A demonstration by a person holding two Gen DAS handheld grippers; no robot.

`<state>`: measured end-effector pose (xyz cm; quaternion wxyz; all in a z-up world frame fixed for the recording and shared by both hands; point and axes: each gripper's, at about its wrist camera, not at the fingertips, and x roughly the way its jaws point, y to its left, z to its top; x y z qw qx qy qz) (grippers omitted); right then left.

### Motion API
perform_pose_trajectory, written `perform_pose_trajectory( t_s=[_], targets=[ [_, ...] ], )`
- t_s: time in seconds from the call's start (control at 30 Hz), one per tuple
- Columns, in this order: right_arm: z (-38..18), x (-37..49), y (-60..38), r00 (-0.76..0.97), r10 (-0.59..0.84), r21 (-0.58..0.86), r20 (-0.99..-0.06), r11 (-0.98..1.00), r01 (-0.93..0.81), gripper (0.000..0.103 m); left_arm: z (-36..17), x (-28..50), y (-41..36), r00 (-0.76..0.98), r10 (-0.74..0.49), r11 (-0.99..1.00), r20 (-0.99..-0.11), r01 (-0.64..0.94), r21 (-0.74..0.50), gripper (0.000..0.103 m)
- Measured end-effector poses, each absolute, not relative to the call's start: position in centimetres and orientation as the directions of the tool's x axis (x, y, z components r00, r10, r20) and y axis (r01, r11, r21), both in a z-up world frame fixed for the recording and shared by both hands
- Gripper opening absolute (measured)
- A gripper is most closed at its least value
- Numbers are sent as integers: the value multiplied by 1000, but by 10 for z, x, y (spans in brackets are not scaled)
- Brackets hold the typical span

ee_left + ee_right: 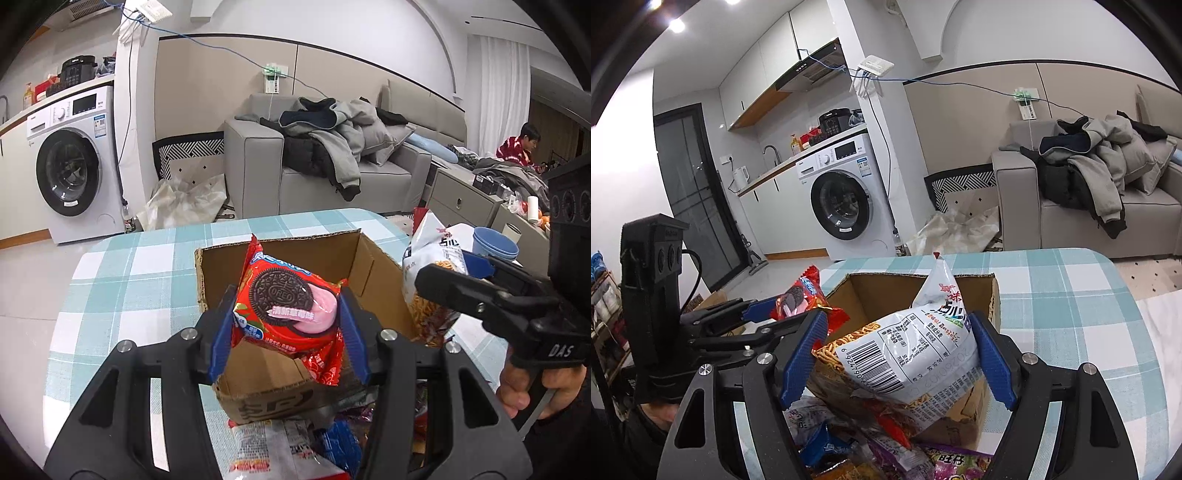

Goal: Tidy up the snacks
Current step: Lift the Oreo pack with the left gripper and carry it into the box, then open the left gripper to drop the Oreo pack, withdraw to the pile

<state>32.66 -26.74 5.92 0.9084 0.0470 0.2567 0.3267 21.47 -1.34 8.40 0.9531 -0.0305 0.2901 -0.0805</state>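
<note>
My left gripper (pixel 286 332) is shut on a red Oreo packet (pixel 288 310), its blue pads pressing both sides, and holds it over the open cardboard box (pixel 365 258). The right gripper (pixel 897 358) is shut on a white bag of noodle snacks (pixel 916 354), held above the near edge of the same box (pixel 879 291). In the left wrist view the right gripper (pixel 476 269) comes in from the right with the white bag (pixel 432 273). The right wrist view shows the left gripper (pixel 768 314) at the left with the Oreo packet (pixel 801 299).
The box stands on a table with a teal checked cloth (pixel 140 266). Several loose snack packets (pixel 849 450) lie in front of the box near me. Blue bowls (pixel 495 242) sit at the right. A washing machine (pixel 70 162) and a sofa (pixel 332 158) stand behind.
</note>
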Motion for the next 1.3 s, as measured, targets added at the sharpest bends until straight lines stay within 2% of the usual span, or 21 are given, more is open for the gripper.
perform_pose_trajectory(
  t_s=[0.5, 1.07, 1.1, 1.23, 1.3],
  targets=[
    [58, 344, -253, 672, 591, 184, -446, 795, -578, 79, 63, 247, -16, 797, -167, 986, -580, 129, -106, 49],
    [67, 356, -251, 646, 643, 240, -412, 760, -604, 79, 53, 264, -15, 781, -170, 985, -601, 122, -121, 49],
    [67, 358, -250, 643, 644, 244, -415, 759, -603, 80, 51, 265, -15, 777, -166, 986, -607, 118, -118, 49],
    [63, 361, -252, 653, 625, 261, -428, 777, -572, 98, 47, 266, -13, 771, -162, 986, -615, 110, -122, 49],
    [65, 359, -256, 665, 612, 258, -428, 788, -559, 99, 46, 265, -11, 769, -171, 985, -615, 111, -135, 49]
  ],
)
